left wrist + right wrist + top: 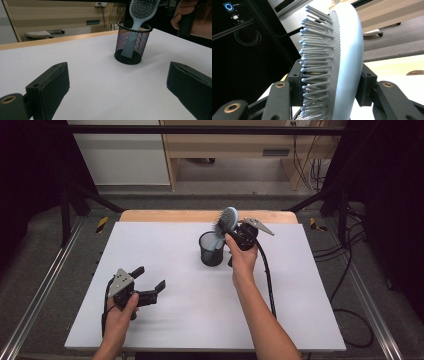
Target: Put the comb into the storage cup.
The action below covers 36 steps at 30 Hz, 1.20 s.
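A pale blue hairbrush (228, 220) stands tilted with its handle down inside a black mesh cup (211, 251) at the middle back of the white table. My right gripper (230, 228) is shut on the brush head. In the right gripper view the jaws press on the bristle side and the smooth back of the brush (344, 50). My left gripper (149, 277) rests low over the table's front left, open, with nothing between its jaws. The left gripper view looks across at the cup (131, 45), with the brush (142, 10) rising out of it.
A white sheet (200, 315) covers the table, with a wooden edge (200, 215) at the back. The right gripper's cable (270, 285) trails over the table's right half. Wooden furniture and cables stand on the floor beyond. Metal rails run along both sides.
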Each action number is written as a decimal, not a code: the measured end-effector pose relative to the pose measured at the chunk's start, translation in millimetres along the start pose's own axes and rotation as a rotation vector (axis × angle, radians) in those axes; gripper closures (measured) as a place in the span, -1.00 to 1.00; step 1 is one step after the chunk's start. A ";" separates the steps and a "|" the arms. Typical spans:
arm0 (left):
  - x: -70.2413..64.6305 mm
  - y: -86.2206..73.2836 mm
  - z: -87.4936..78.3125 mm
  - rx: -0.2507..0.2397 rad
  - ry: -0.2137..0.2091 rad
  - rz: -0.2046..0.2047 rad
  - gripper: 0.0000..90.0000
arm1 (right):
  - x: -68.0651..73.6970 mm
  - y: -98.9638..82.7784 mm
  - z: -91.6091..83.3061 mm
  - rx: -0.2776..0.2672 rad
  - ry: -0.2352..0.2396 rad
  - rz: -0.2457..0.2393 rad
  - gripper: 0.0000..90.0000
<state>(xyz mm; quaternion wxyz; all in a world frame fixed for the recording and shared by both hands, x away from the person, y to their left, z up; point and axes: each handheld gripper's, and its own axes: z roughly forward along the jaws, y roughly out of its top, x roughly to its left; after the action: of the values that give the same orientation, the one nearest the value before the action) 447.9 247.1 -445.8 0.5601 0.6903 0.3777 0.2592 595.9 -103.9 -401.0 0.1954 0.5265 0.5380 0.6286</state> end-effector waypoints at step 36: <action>-0.8 -0.2 0.7 0.004 -0.001 0.001 -0.90 | -11.2 0.4 -3.3 0.015 0.003 0.028 0.08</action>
<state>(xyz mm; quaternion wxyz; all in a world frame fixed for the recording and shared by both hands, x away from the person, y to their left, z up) 447.9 246.0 -446.1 0.5588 0.6917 0.3775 0.2584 597.3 -114.7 -405.3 0.1815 0.5345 0.5356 0.6280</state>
